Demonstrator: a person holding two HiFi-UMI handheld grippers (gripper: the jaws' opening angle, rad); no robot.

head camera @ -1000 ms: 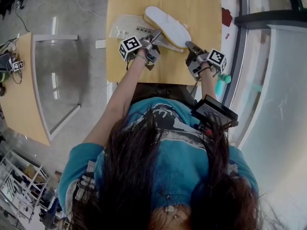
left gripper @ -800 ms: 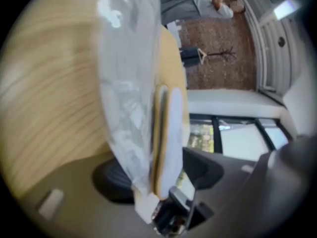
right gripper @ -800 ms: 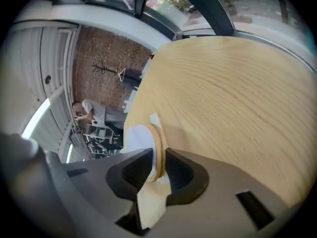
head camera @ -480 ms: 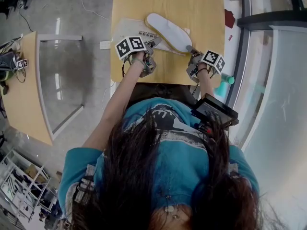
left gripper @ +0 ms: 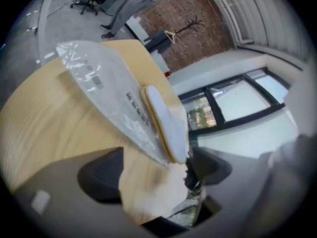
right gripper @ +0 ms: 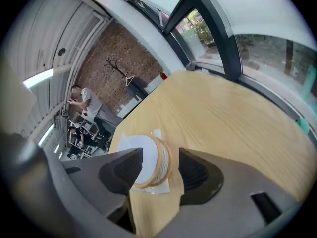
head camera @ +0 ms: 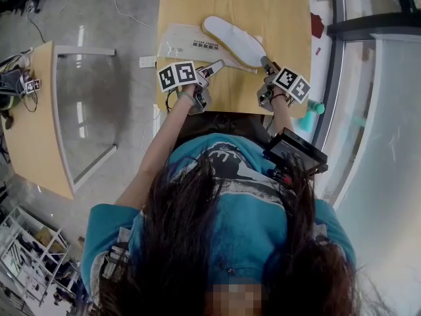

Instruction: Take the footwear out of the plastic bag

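The left tool (left gripper: 153, 170) has just been opening and now stands wide, with nothing between its jaws. Just ahead of it the plastic bag (left gripper: 99, 78) lies on the surface (left gripper: 44, 128), with the footwear (left gripper: 166, 120) along the bag's right edge. The right tool (right gripper: 154, 170) has just been opening too. The footwear's end stands between its jaws, and they do not press it.

Light wood counter (head camera: 276, 5) under the right gripper (head camera: 265, 61), a teal thing (head camera: 308, 117) just to its right, past the edge. Far ahead of that gripper there's a brick wall (right gripper: 133, 51) with a coat rack (right gripper: 118, 67) in front.
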